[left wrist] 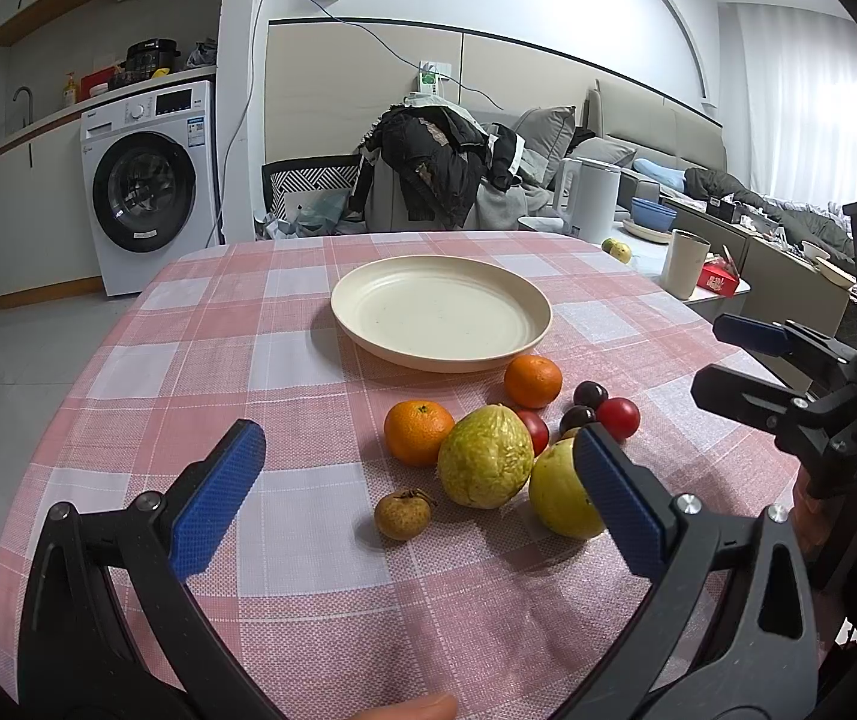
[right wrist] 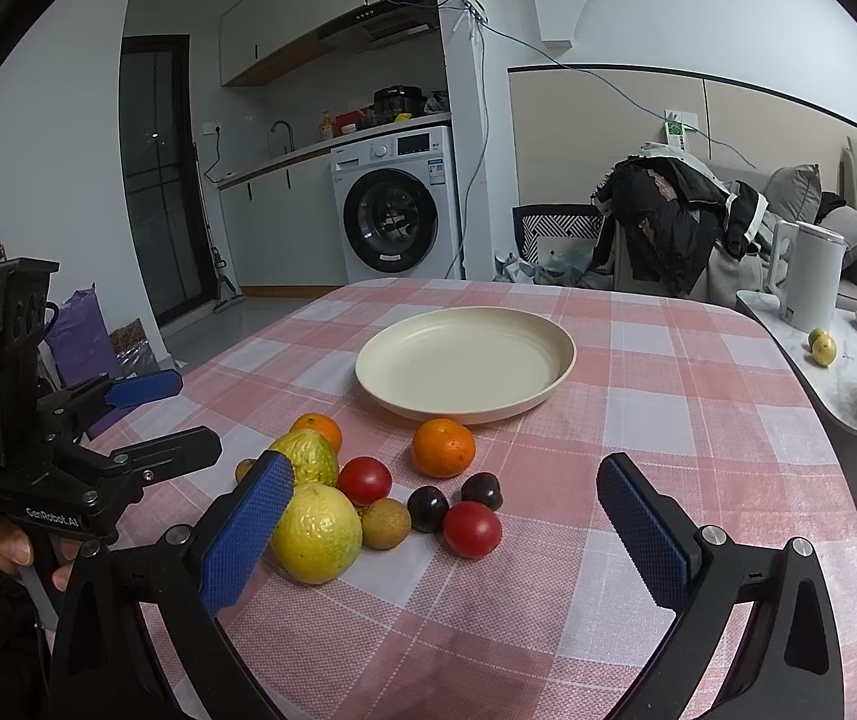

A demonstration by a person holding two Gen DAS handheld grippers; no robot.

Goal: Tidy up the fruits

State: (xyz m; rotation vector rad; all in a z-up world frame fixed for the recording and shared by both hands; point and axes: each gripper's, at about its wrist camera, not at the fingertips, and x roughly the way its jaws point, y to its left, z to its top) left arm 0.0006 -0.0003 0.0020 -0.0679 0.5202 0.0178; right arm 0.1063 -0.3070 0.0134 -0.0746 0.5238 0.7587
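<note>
A cream plate sits empty on the pink checked tablecloth. In front of it lies a cluster of fruit: two oranges, two yellow-green fruits, two red tomatoes, two dark plums and a brown longan. My left gripper hovers open over the cluster's left side, holding nothing. My right gripper is open too, low over the right side, with nothing between its pads.
A side table on the right carries a white kettle, a beige cup and small yellow-green fruits. A chair piled with dark clothes stands behind the table. A washing machine is far left.
</note>
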